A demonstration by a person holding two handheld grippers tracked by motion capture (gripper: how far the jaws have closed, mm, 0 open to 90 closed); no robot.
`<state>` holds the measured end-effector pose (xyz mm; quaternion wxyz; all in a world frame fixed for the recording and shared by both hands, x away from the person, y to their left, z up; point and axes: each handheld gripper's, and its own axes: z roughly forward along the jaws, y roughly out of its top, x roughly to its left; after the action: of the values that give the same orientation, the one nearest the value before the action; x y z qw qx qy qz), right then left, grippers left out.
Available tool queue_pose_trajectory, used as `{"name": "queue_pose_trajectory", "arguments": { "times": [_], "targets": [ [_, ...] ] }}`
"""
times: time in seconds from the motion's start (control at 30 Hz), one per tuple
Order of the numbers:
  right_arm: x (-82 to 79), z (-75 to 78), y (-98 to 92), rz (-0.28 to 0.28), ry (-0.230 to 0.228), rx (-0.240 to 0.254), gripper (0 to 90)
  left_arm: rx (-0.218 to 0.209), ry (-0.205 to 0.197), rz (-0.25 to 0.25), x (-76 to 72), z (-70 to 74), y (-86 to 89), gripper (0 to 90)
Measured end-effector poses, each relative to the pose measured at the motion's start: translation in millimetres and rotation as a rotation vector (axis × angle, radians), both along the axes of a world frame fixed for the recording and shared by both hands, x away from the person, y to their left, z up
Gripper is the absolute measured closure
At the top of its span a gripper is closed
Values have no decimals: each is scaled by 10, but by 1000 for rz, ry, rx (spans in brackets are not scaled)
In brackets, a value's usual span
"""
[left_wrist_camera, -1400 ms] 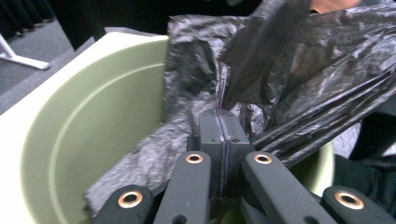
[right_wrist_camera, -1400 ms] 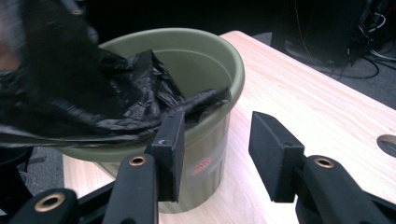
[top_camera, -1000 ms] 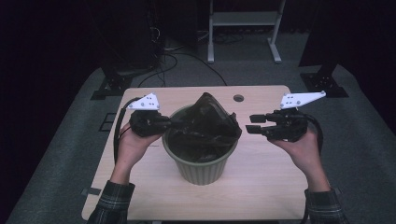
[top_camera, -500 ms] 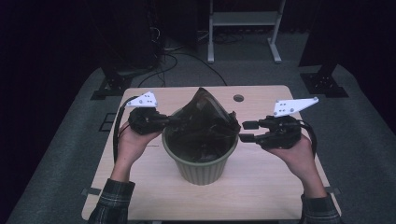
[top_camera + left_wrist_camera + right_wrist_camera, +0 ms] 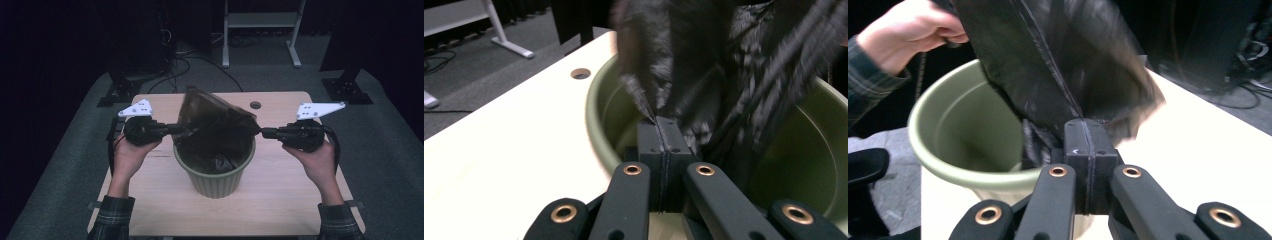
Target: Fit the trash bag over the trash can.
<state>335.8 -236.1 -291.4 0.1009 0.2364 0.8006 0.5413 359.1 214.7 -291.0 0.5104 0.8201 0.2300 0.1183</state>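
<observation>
Two grippers clamped on black bin bag (image 5: pixel 215 127), stretched above green bin (image 5: pixel 215 172) at table (image 5: pixel 150 200) centre. Left gripper (image 5: pixel 172 129) pinched bag's left edge; right gripper (image 5: pixel 265 132), jaws just closing, gripped right edge. Bag's lower part hung inside bin.
</observation>
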Motion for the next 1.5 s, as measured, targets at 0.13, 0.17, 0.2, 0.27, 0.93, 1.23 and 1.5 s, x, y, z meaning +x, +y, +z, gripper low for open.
{"name": "queue_pose_trajectory", "arguments": {
  "times": [0.13, 0.17, 0.2, 0.27, 0.93, 1.23, 1.5],
  "targets": [
    [52, -44, -183, -66, 3, -11, 898, -7, 4, 25, -46, -38, 147, 900],
    [80, -78, -261, -99, 10, -15, 898, -9, 6, 28, -53, -48, 172, 900],
    [80, -78, -261, -99, 10, -15, 898, -10, 7, 34, -60, -59, 195, 900],
    [106, -127, -339, -128, 21, -27, 898, -13, 15, 48, -72, -97, 265, 900],
    [-175, 173, -377, -72, -37, 74, 646, 14, 31, 105, -171, -265, 393, 900],
    [-263, 212, -265, -31, -35, 81, 581, 7, 28, 117, -275, -302, 500, 899],
    [-332, 296, -189, -17, -59, 87, 473, 3, 21, 106, -298, -285, 482, 899]
  ]
}}
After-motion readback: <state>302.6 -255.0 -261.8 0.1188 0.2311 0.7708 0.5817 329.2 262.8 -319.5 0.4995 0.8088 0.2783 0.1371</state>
